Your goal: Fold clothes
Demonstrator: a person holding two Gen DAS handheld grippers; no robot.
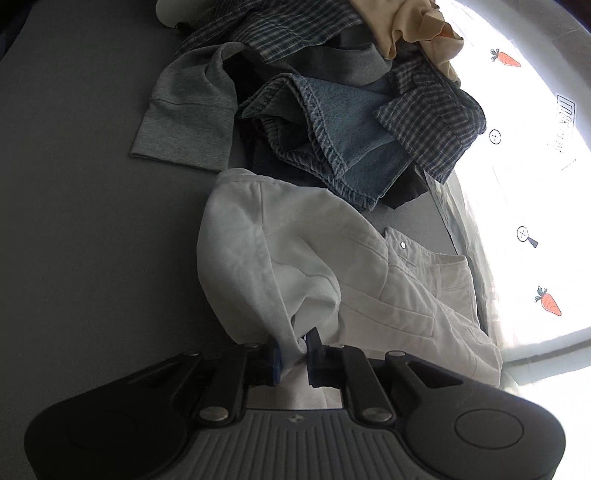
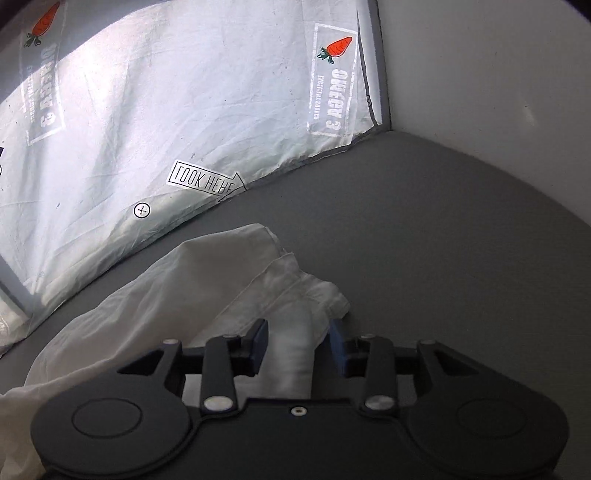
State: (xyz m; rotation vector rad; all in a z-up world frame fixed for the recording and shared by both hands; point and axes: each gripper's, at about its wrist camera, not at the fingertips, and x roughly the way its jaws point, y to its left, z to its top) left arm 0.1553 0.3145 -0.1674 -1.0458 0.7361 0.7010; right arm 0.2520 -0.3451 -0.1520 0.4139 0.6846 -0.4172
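White trousers [image 1: 388,280] lie on the grey surface, waistband and snap button toward the right in the left wrist view. My left gripper [image 1: 295,356] is shut on a bunched fold of their white cloth, lifting it slightly. In the right wrist view the hem end of the white trousers [image 2: 258,280] lies just ahead. My right gripper [image 2: 299,339] is open, its blue-padded fingers [image 2: 338,341] straddling a strip of that cloth without pinching it.
A pile of clothes lies beyond: denim [image 1: 332,140], a grey top [image 1: 184,110], a checked shirt [image 1: 436,110], a beige garment [image 1: 410,26]. A carrot-print sheet [image 2: 166,110] hangs along the edge. A white wall [image 2: 498,74] bounds the grey surface [image 2: 443,240].
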